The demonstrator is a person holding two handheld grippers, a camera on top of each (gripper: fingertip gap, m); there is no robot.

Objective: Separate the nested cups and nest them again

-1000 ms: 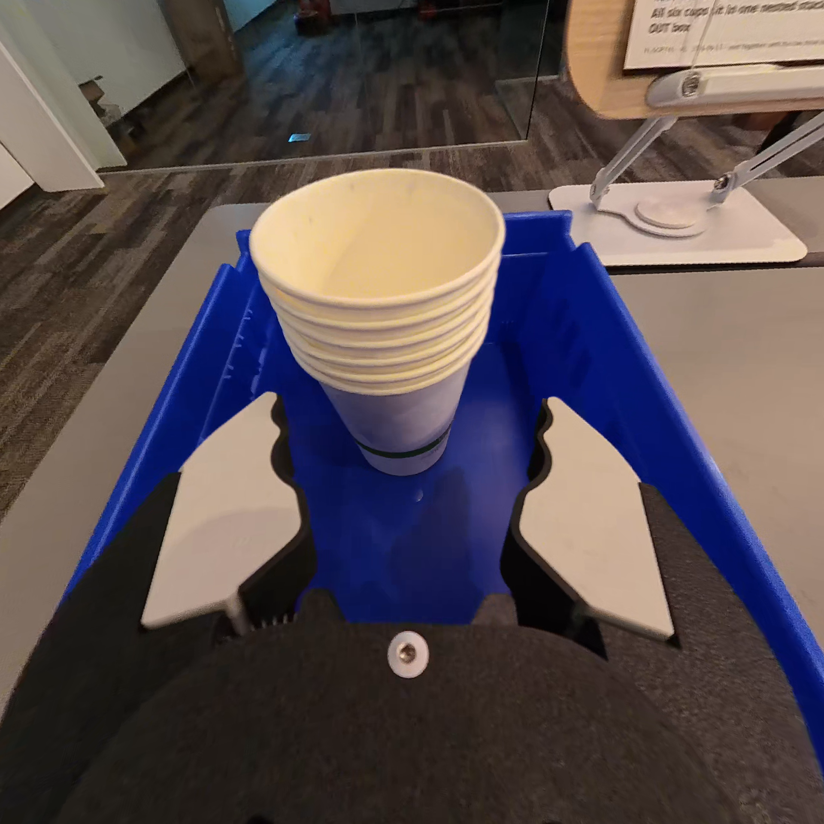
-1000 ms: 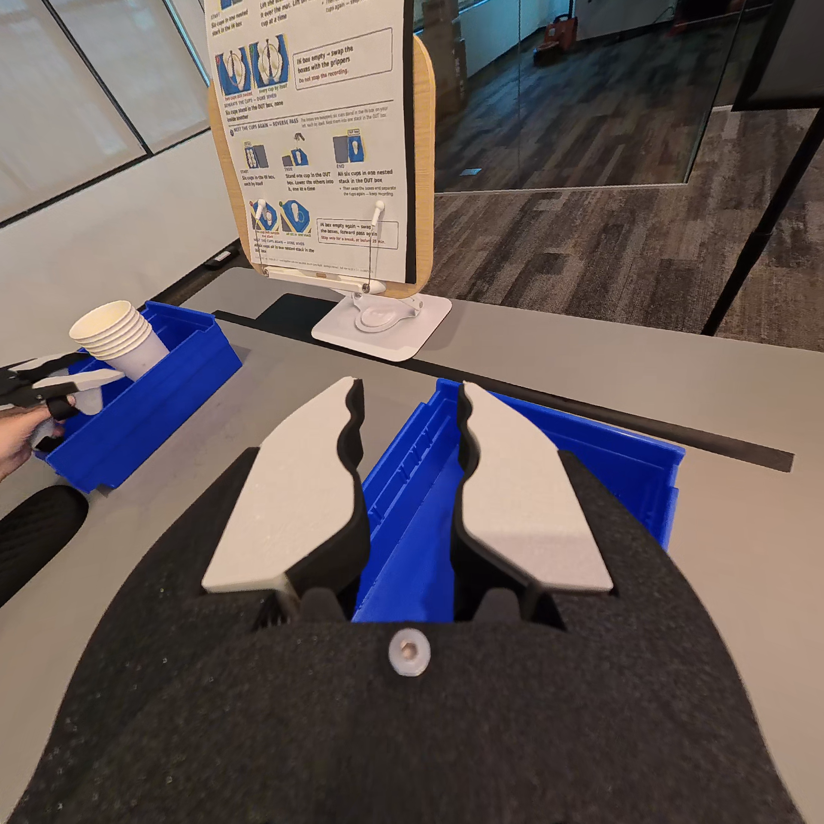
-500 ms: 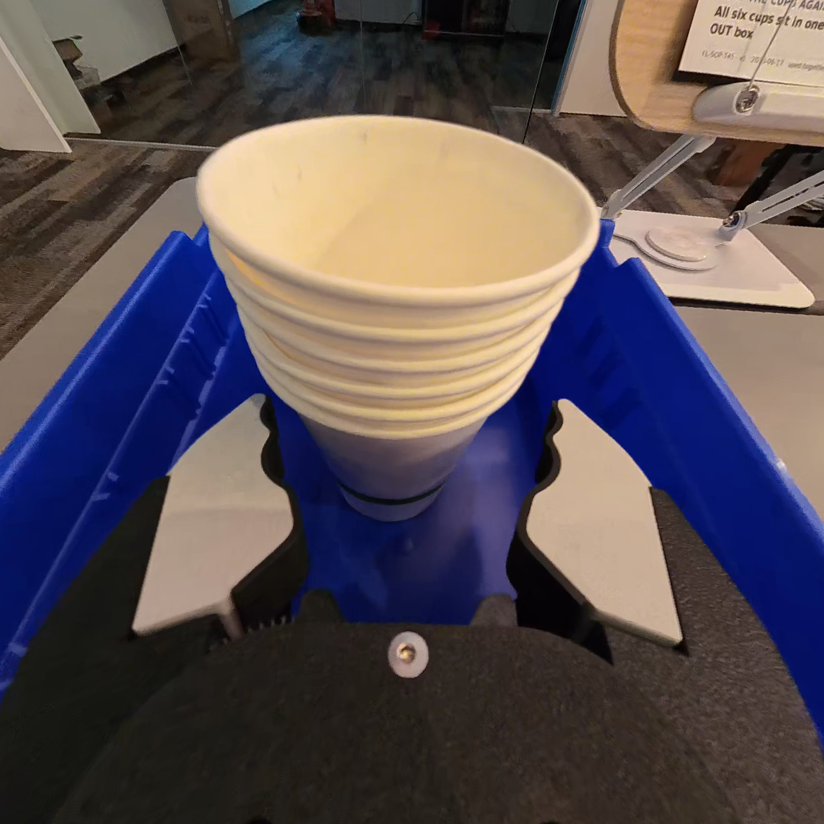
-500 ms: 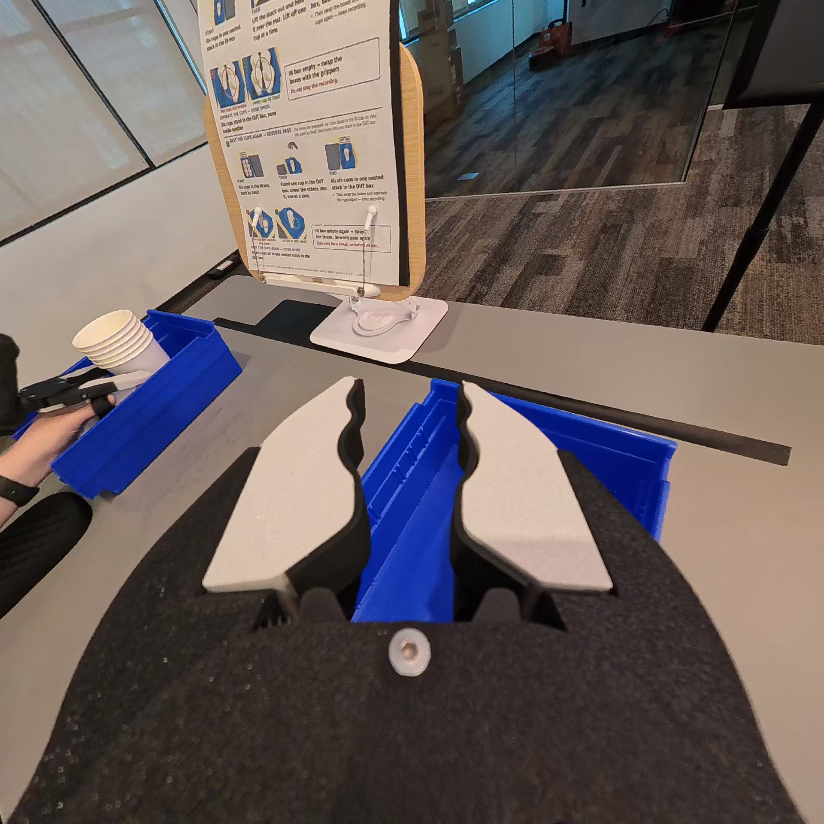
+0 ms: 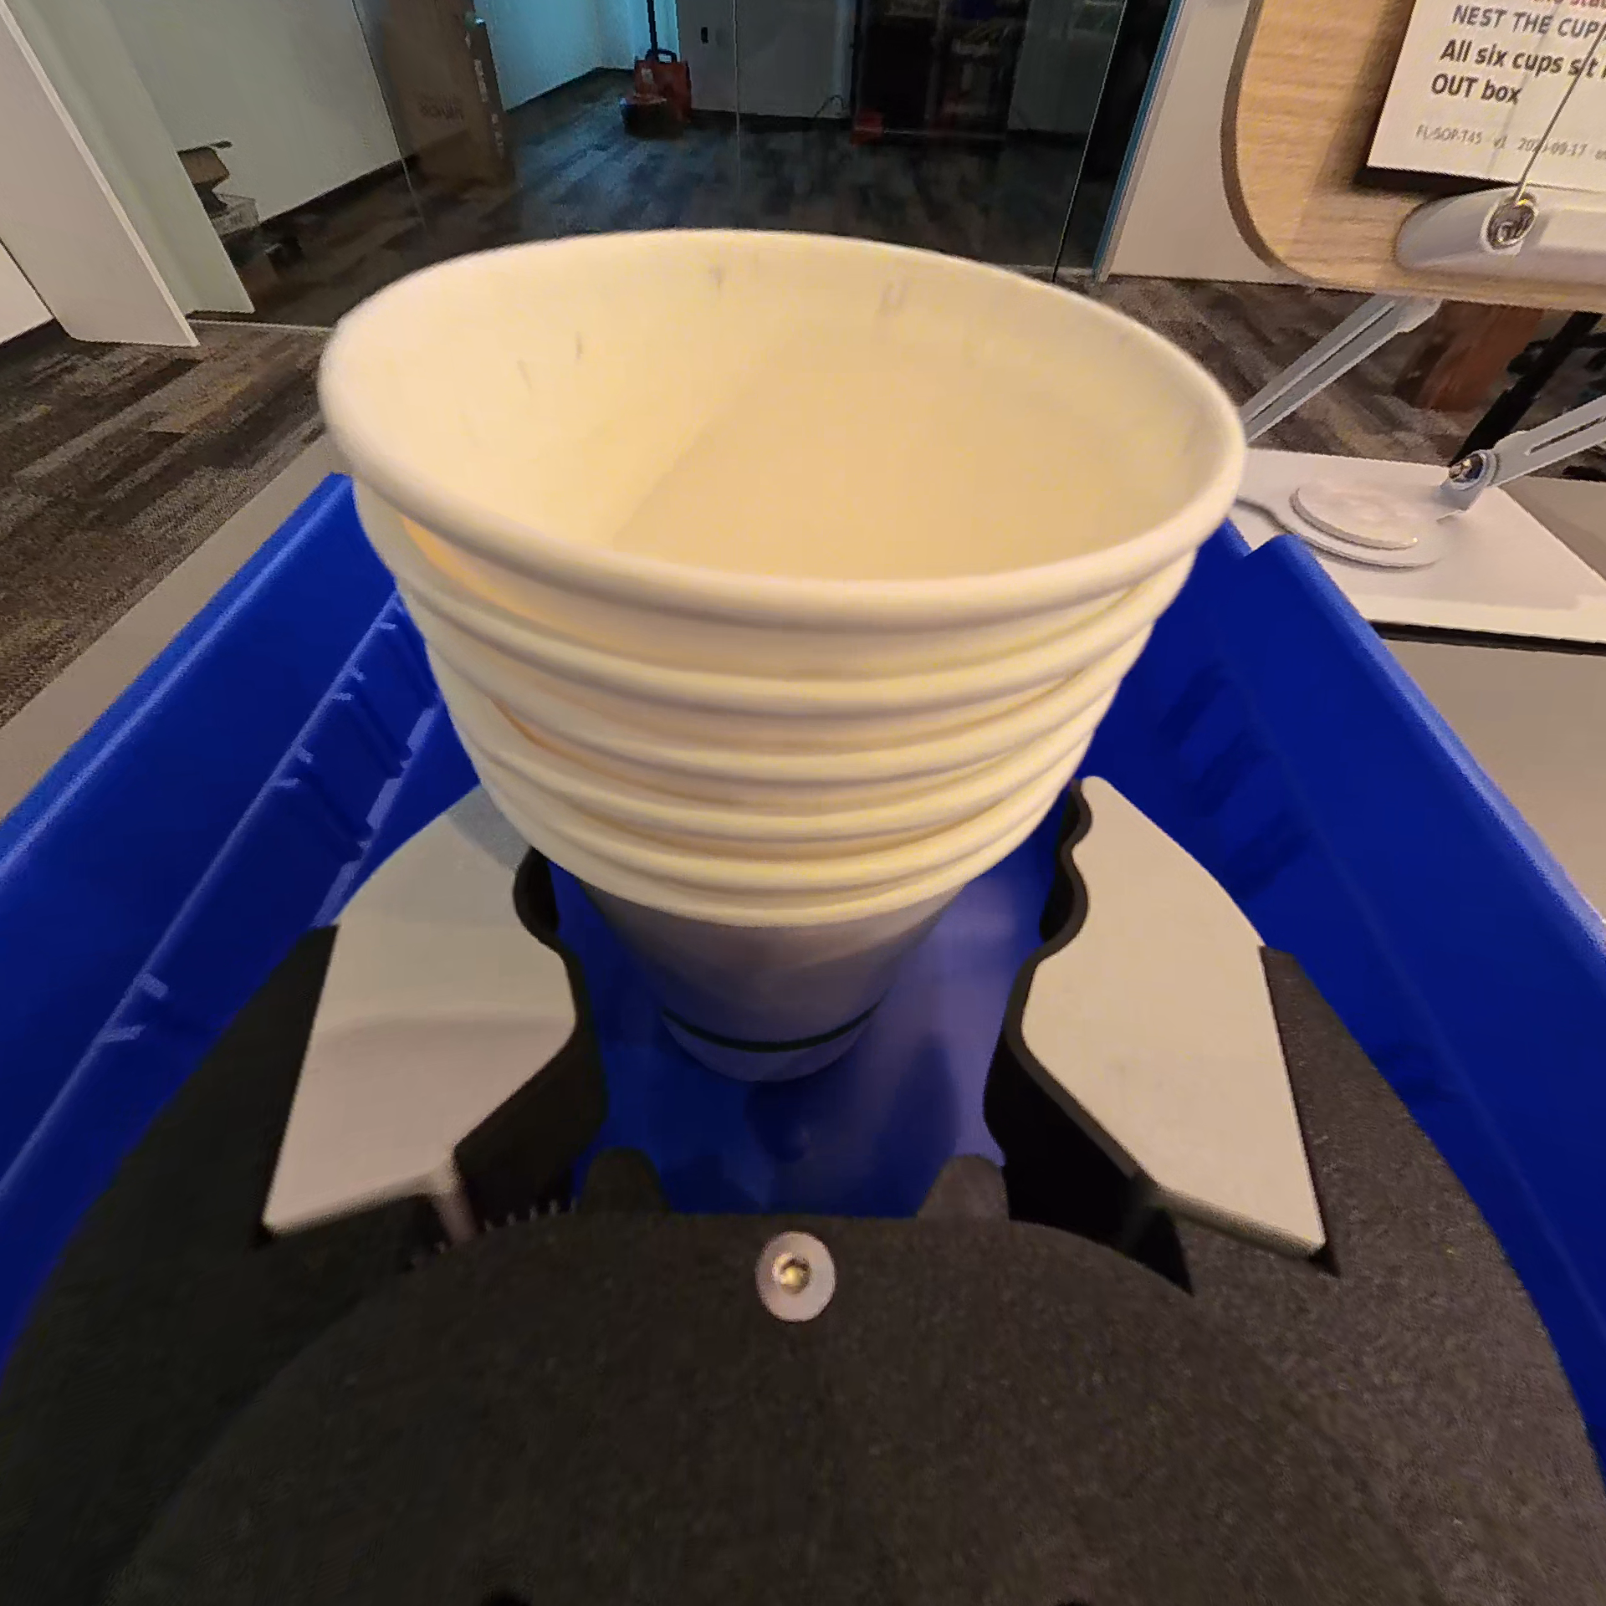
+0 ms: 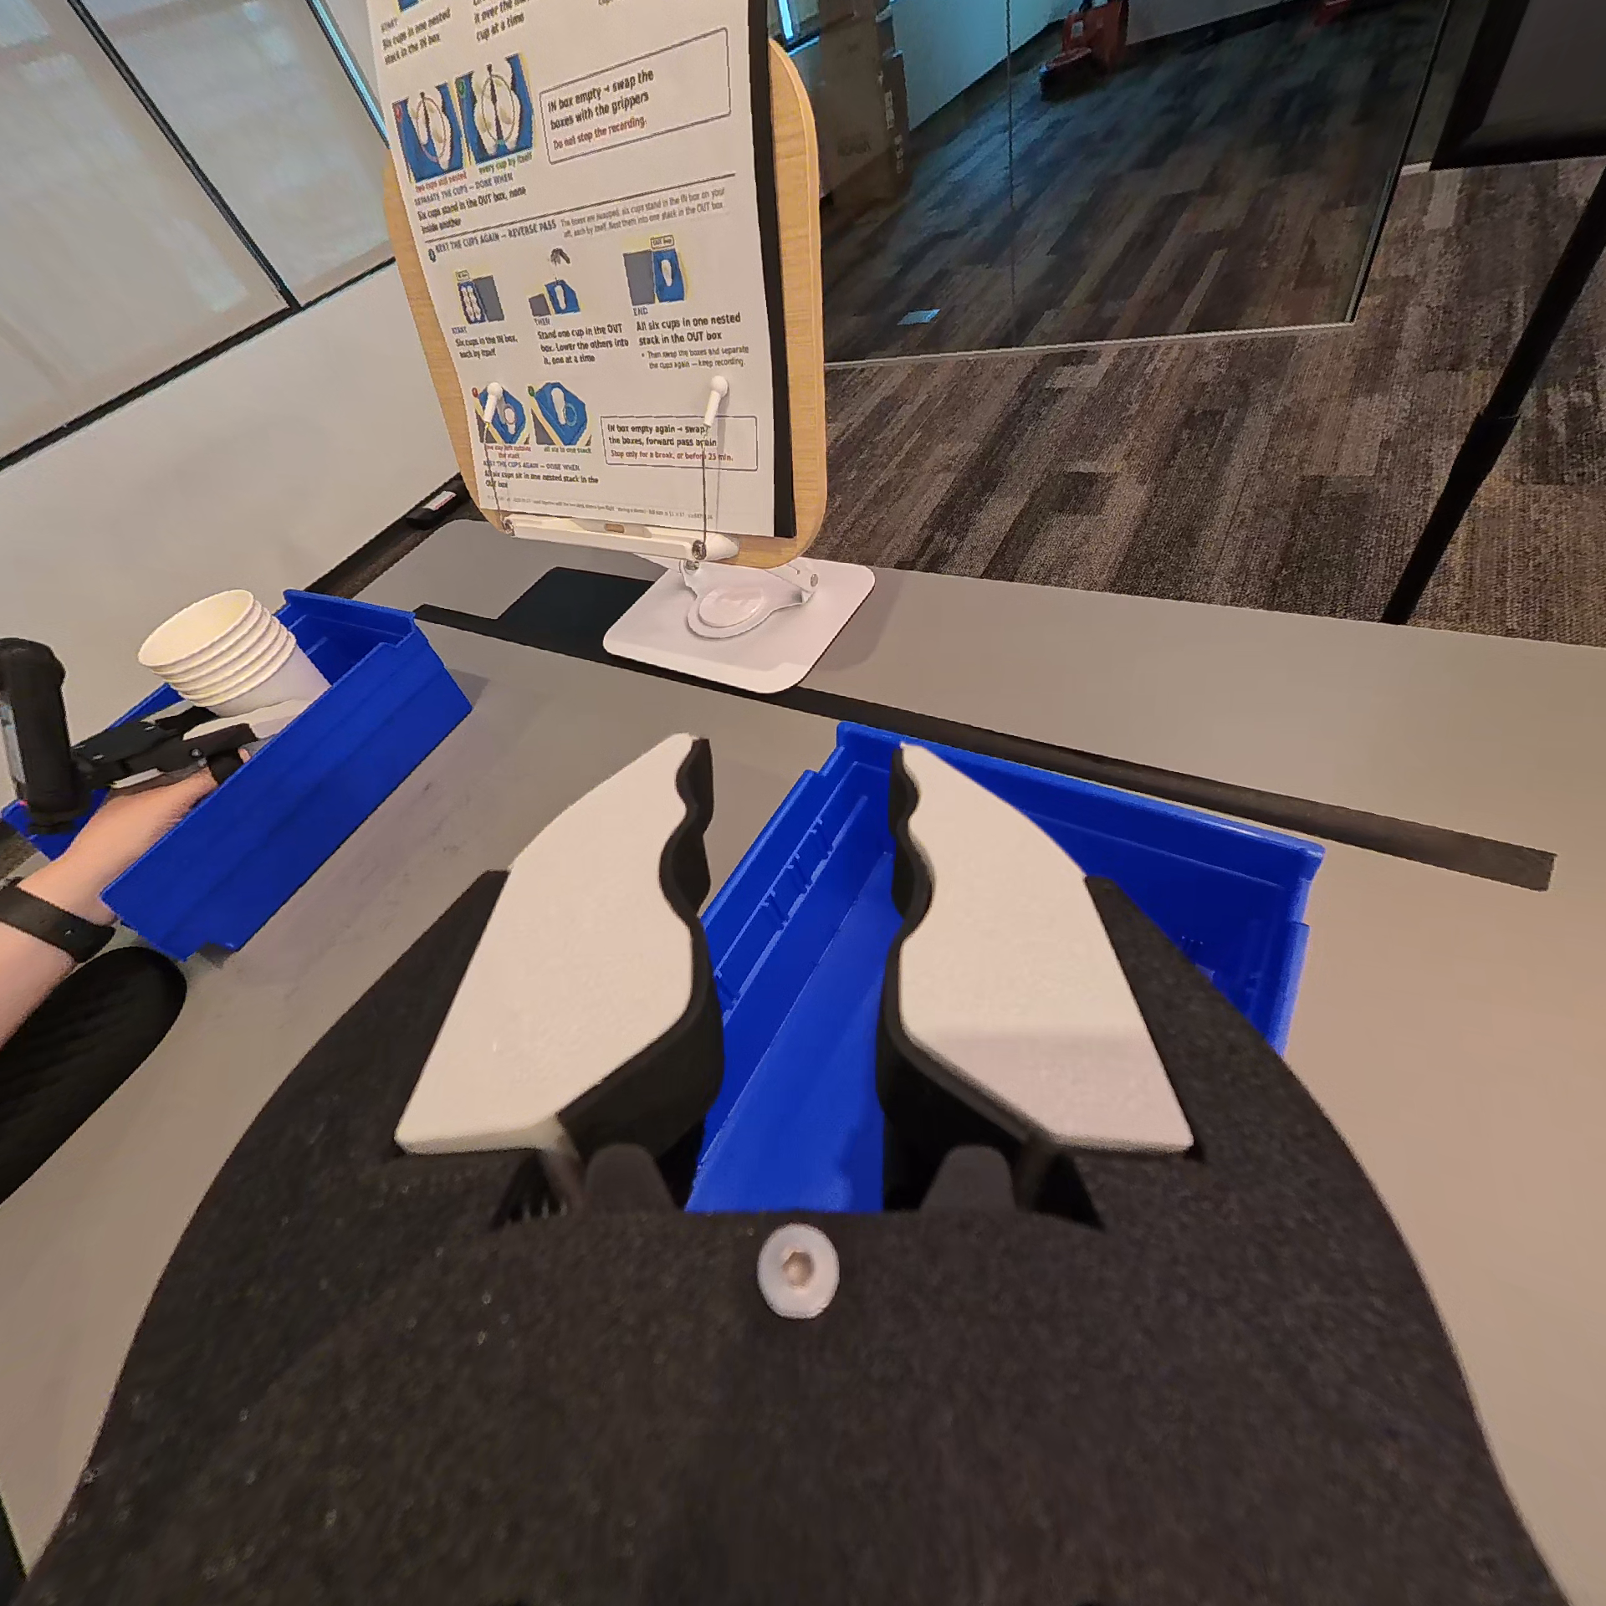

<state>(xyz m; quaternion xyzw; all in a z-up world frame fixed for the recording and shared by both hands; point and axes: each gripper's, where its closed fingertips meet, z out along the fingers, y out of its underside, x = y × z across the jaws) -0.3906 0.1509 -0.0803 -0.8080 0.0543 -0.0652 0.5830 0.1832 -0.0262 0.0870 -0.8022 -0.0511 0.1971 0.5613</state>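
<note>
A nested stack of several cream paper cups (image 5: 782,695) stands upright in a blue bin (image 5: 217,869). My left gripper (image 5: 799,869) is open, inside this bin, with one finger on each side of the lowest cup's body, just under the rims. I cannot tell if the fingers touch the cup. The stack (image 6: 226,652), its bin (image 6: 348,747) and the left gripper (image 6: 200,739) also show far left in the right wrist view. My right gripper (image 6: 799,756) is open and empty, above the left wall of a second blue bin (image 6: 1130,834) with no cups in view.
A wooden board with an instruction sheet (image 6: 608,261) stands on a white base (image 6: 739,617) at the back of the grey table (image 6: 1130,678). A person's hand (image 6: 130,826) holds the left gripper. A dark strip (image 6: 1217,799) runs across the table behind the second bin.
My left gripper has moved forward into the bin until its open fingers flank the lowest cup. The right gripper has barely shifted and stays open.
</note>
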